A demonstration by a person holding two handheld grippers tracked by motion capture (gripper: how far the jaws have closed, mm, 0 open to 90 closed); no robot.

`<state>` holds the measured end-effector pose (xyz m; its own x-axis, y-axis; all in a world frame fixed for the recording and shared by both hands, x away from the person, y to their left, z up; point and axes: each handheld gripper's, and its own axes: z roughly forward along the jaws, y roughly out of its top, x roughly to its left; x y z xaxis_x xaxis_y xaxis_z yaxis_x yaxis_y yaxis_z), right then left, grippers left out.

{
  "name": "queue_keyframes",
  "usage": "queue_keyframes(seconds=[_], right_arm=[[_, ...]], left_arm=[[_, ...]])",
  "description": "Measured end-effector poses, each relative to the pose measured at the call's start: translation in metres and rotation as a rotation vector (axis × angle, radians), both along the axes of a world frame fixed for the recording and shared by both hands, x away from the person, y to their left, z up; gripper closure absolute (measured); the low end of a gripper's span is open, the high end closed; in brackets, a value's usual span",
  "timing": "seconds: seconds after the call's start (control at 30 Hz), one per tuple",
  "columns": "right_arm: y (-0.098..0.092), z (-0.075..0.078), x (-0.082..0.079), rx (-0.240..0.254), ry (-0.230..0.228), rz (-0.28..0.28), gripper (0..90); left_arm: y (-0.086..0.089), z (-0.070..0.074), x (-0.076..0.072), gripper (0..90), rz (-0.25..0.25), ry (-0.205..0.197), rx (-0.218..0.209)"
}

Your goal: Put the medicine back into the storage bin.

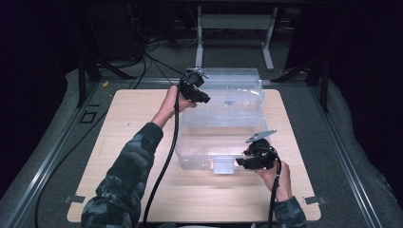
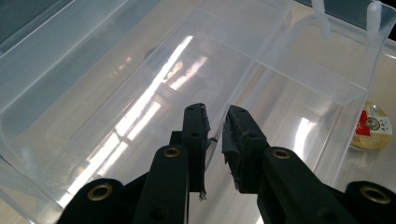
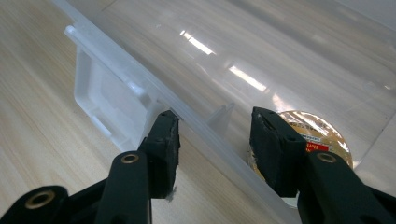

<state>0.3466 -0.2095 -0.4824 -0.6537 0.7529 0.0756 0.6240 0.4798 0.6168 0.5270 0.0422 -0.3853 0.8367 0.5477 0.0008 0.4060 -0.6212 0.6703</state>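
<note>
Now, my left tongs (image 1: 206,99) are at the far left corner of the clear box (image 1: 223,128), closed narrow on a thin edge of it. My right tongs (image 1: 239,162) are at the near right, about half wide. Their jaws stand on both sides of the rim and I judge they do not press it yet.

The box stands in the middle of the table (image 1: 142,109), its long axis running from near to far. The white latch (image 1: 223,166) lies just left of my right tongs, so the right hand is the nearer one to it.

I count one box, one latch on the near side, and one round gold tin (image 3: 317,130) seen through the clear plastic.
</note>
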Motion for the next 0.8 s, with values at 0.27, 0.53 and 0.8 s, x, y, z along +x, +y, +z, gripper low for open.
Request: queue_keyframes(seconds=[0.27, 0.53, 0.8], right_arm=[[0.000, 0.000, 0.000, -0.006, 0.004, -0.004, 52.4], [0.001, 0.001, 0.001, -0.004, 0.009, -0.005, 52.4], [0.001, 0.001, 0.001, -0.007, 0.011, -0.006, 52.4]], left_arm=[[0.000, 0.003, -0.004, 78.1, -0.007, -0.009, 0.009], [0.000, 0.005, -0.010, 78.7, -0.015, -0.024, 0.003], [0.001, 0.005, -0.014, 79.0, -0.016, -0.030, -0.001]])
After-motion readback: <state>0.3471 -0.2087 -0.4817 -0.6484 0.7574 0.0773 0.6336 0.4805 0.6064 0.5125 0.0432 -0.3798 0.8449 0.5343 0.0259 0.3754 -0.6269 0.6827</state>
